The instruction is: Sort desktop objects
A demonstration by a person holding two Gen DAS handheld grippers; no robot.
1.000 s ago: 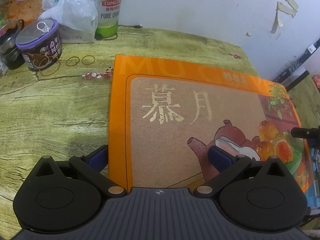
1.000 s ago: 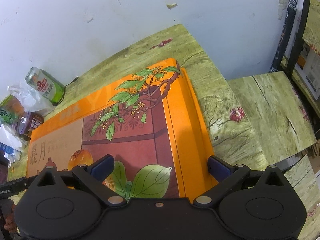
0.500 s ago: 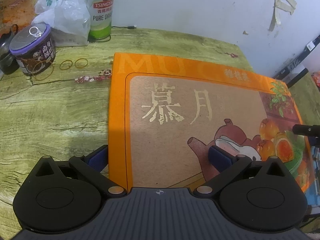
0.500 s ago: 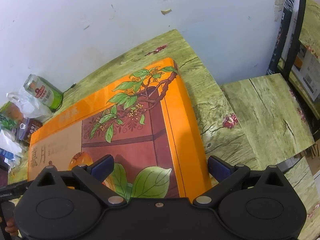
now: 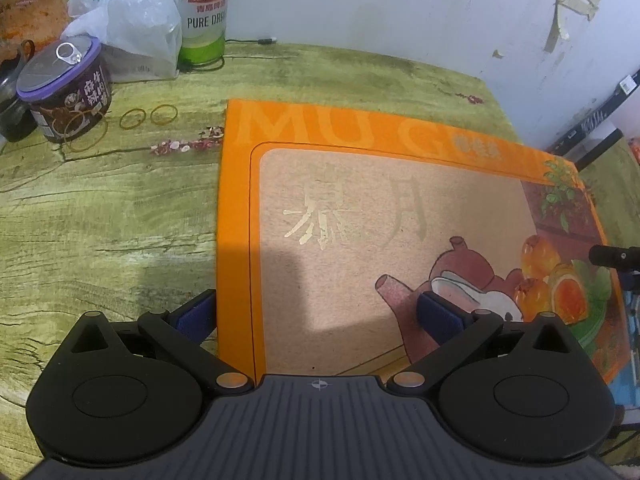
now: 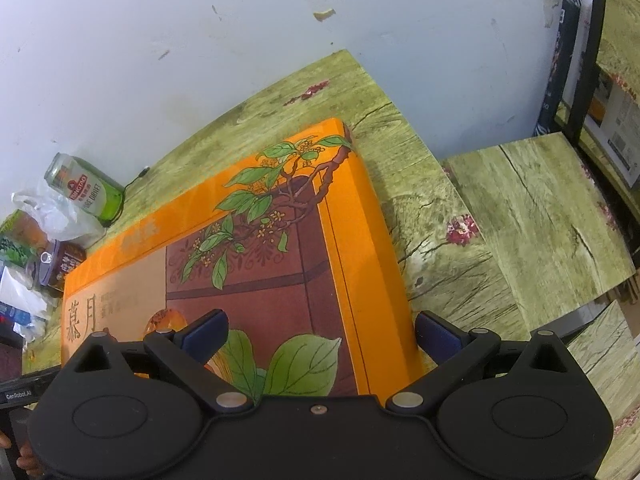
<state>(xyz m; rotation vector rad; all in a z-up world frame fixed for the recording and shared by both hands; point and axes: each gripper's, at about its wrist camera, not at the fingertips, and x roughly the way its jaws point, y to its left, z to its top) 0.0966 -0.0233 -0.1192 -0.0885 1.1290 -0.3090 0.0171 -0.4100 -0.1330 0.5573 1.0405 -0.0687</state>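
Note:
A large flat orange gift box (image 5: 360, 216) with gold characters, a teapot and fruit printed on its lid lies on the green wood-pattern table (image 5: 100, 216). My left gripper (image 5: 318, 316) is open and straddles the box's near left edge. One pad sits beside the box's side and the other over the lid. In the right wrist view the same box (image 6: 256, 264) shows its leafy-branch end. My right gripper (image 6: 320, 334) is open and straddles the box's right edge, one pad over the lid and one beside the side wall. Whether the pads touch the box is unclear.
At the back left stand a green beer can (image 5: 204, 4), a purple-lidded tin (image 5: 66, 88) and a plastic bag (image 5: 128, 20), with loose rubber bands (image 5: 148, 116) near them. A lower stool top (image 6: 540, 216) sits past the table's right edge. The white wall is close behind.
Both views shifted only slightly. The tin and beer can drifted a little left in the left wrist view. The box holds its place between the fingers, and both grippers stay open.

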